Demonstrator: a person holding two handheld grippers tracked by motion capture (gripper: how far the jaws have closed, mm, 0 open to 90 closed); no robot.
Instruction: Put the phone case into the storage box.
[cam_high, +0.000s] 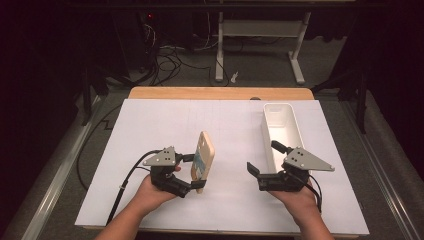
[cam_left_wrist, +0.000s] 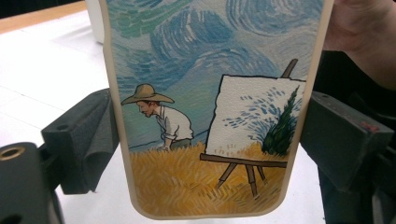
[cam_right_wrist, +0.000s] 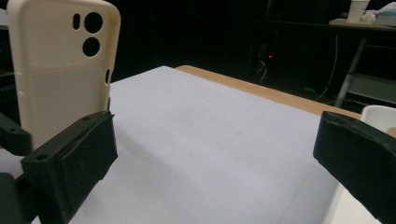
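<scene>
Closest to the lens in the left gripper view: phone case (cam_left_wrist: 210, 116), printed side facing the camera (straw-hatted painter, easel, swirled sky).

White sheet (cam_high: 225, 150) covers the table (cam_high: 220, 93); nothing else lies on it except the bin and both tools.

White bin (cam_high: 282, 127) stands at the far right of the sheet, long axis running away from the person. Looks empty as far as the high view shows.

Left gripper (cam_high: 195, 172): jaws clenched on the case's two long edges near its lower end. Case is held upright on edge, near the middle of the sheet, well left of the bin. Right gripper view shows its plain cream back (cam_right_wrist: 60, 70) with camera cut-outs at top.

Right gripper (cam_high: 262, 167): jaws spread wide, grasping nothing, pointed toward the case, just in front of the bin's near end.

Progress, judged: pick-up done, case lifted and presented. Remaining is probably a handover to the right tool or placement in the bin; neither begun.
</scene>
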